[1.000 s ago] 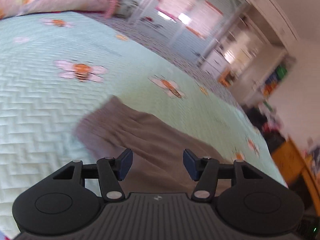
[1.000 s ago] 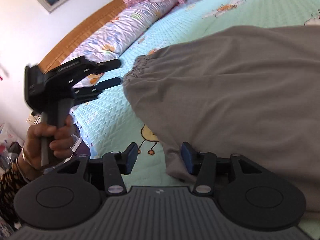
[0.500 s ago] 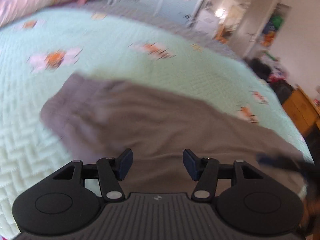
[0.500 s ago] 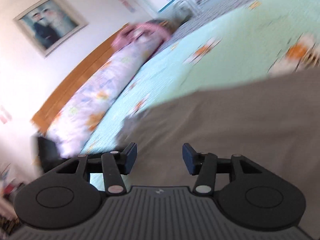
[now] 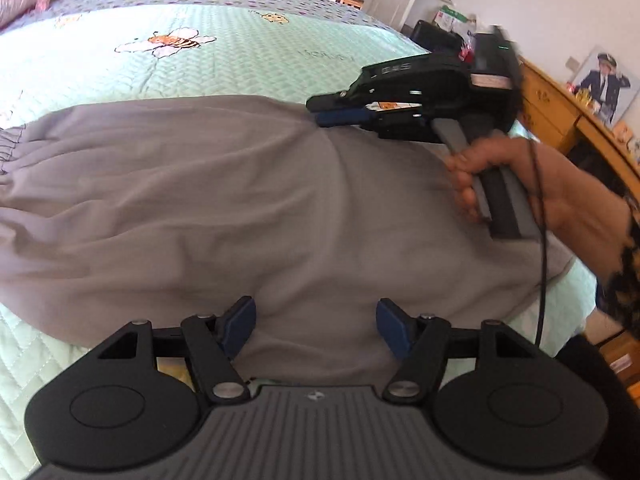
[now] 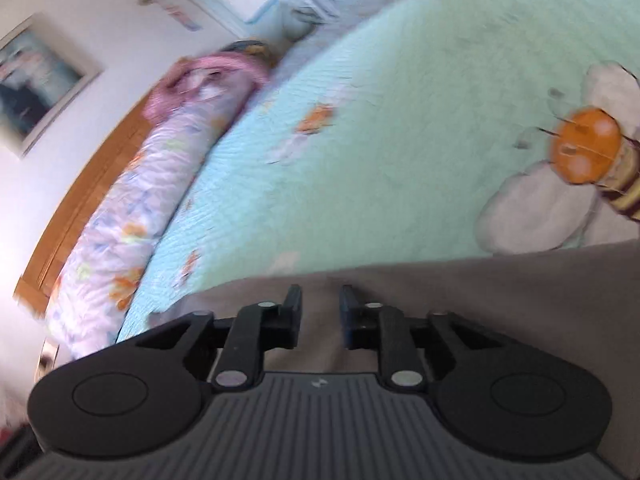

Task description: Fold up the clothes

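Right gripper (image 5: 340, 114), newly arrived, on smooth grey garment (image 5: 240, 208).

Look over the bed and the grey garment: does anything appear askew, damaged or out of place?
Nothing stands out. The grey garment lies spread on the green quilt, softly wrinkled and not yet folded, with no visible damage.

Mint-green quilted bedspread with bee print (image 5: 240, 60) covered bed. Orange-brown wooden headboard (image 6: 80, 208) stood against white wall; framed picture (image 6: 36, 76) hung above. Floral pastel bolster pillow (image 6: 132, 216) lay alongside. Yellow wooden cabinet (image 5: 560, 112) stood bedside. Daylight bright.
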`<action>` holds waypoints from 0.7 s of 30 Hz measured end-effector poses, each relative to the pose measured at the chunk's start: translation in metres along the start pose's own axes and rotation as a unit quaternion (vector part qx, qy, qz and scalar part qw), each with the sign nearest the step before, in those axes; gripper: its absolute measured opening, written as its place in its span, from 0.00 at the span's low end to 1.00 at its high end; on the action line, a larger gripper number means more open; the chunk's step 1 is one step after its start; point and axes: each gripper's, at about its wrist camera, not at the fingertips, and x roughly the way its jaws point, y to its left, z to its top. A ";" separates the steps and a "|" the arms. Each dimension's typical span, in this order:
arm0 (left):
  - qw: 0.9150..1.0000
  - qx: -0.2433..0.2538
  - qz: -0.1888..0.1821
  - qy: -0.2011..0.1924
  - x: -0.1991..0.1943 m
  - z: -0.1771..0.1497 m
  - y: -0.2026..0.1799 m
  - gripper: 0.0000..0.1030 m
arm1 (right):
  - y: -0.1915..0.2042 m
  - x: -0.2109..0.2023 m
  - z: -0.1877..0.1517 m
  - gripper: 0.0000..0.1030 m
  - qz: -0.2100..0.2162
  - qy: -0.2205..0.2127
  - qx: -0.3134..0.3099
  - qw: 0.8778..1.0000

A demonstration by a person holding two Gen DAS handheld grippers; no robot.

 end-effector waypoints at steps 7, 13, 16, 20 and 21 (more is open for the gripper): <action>1.000 0.002 -0.007 0.002 0.006 0.002 -0.002 0.75 | 0.000 0.028 -0.008 0.21 0.007 0.044 -0.005 0.999; 0.998 -0.038 -0.051 -0.011 -0.005 0.011 0.011 0.74 | 0.003 -0.022 0.001 0.38 0.013 -0.047 0.016 0.999; 0.990 -0.094 -0.056 -0.087 -0.025 0.033 0.038 0.74 | 0.005 -0.045 -0.007 0.45 -0.002 -0.046 0.014 0.999; 0.980 -0.146 0.010 -0.137 -0.019 0.068 0.080 0.74 | 0.018 -0.047 -0.032 0.46 -0.022 -0.001 -0.027 0.999; 0.979 -0.158 0.018 -0.129 -0.009 0.073 0.091 0.74 | 0.022 -0.042 -0.040 0.45 -0.015 0.016 -0.037 0.999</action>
